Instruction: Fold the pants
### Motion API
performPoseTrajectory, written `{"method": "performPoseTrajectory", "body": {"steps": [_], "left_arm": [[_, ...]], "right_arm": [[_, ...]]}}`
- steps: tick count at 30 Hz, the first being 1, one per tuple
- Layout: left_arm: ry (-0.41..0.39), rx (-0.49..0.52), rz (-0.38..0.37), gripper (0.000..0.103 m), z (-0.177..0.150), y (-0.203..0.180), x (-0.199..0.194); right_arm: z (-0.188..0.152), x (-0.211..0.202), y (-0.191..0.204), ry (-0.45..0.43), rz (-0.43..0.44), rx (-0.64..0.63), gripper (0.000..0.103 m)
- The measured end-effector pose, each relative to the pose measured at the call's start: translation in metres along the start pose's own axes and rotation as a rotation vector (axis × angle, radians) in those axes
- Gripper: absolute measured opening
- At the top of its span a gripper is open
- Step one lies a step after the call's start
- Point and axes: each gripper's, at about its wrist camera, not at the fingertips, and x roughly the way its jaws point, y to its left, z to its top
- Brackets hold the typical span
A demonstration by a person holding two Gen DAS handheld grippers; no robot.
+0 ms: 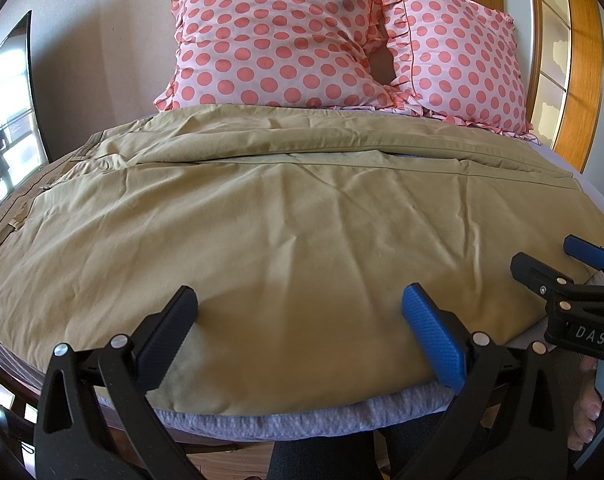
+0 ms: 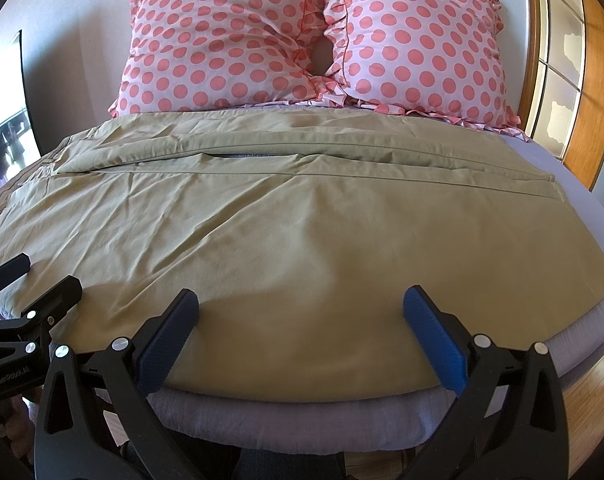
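Legible markings:
- "DAS", white letters on a dark tag on the body of the right gripper (image 1: 550,264), seen at the right edge of the left wrist view; the tag runs past the frame edge, so the word may be cut off.
- Small pale lettering on the body of the left gripper (image 2: 42,276), in the right wrist view: too blurred to read with certainty.

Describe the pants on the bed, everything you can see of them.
The pants are khaki-tan, a thin woven cloth by the look, lightly wrinkled. They lie spread flat across the bed, waistband at the left, legs running right, stitched seams crossing the middle. Their near edge hangs close to the mattress edge. Both tools hover open above that near edge, gripping nothing.
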Motion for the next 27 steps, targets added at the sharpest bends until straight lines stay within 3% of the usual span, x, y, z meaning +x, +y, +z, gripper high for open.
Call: {"method": "performPoseTrajectory", "body": {"steps": [3, 6, 8, 12, 14, 17, 20, 24, 26, 27], "left_arm": [[0.021, 0.011, -0.015, 0.101, 0.003, 0.002, 0.001], [0.034, 0.017, -0.013, 0.101, 0.013, 0.005, 0.000], [0.001, 0.008, -0.017, 0.101, 0.023, 0.010, -0.003], [-0.081, -0.009, -0.078, 0.101, 0.038, 0.017, -0.015], [-0.101, -0.004, -0.099, 0.101, 0.044, 0.016, -0.016], [-0.118, 0.017, -0.111, 0.101, 0.049, 0.013, -0.014], [-0.133, 0.046, -0.104, 0.101, 0.055, 0.010, -0.009], [-0.129, 0.072, -0.107, 0.101, 0.057, 0.009, 0.000], [-0.123, 0.075, -0.109, 0.101, 0.057, 0.010, 0.004], [-0.121, 0.074, -0.111, 0.101, 0.057, 0.010, 0.005]], "right_arm": [[0.019, -0.004, -0.015, 0.026, 0.011, 0.012, 0.102], [0.066, -0.018, -0.056, -0.033, -0.092, 0.089, 0.102], [0.102, -0.016, -0.086, -0.013, -0.152, 0.154, 0.102], [0.187, 0.039, -0.166, 0.091, -0.265, 0.358, 0.101], [0.215, 0.085, -0.202, 0.177, -0.298, 0.450, 0.085], [0.230, 0.138, -0.239, 0.263, -0.321, 0.603, 0.066], [0.239, 0.184, -0.261, 0.306, -0.396, 0.718, 0.066], [0.247, 0.228, -0.267, 0.345, -0.517, 0.742, 0.066], [0.248, 0.236, -0.263, 0.352, -0.603, 0.691, 0.064], [0.246, 0.236, -0.262, 0.340, -0.599, 0.675, 0.062]]}}
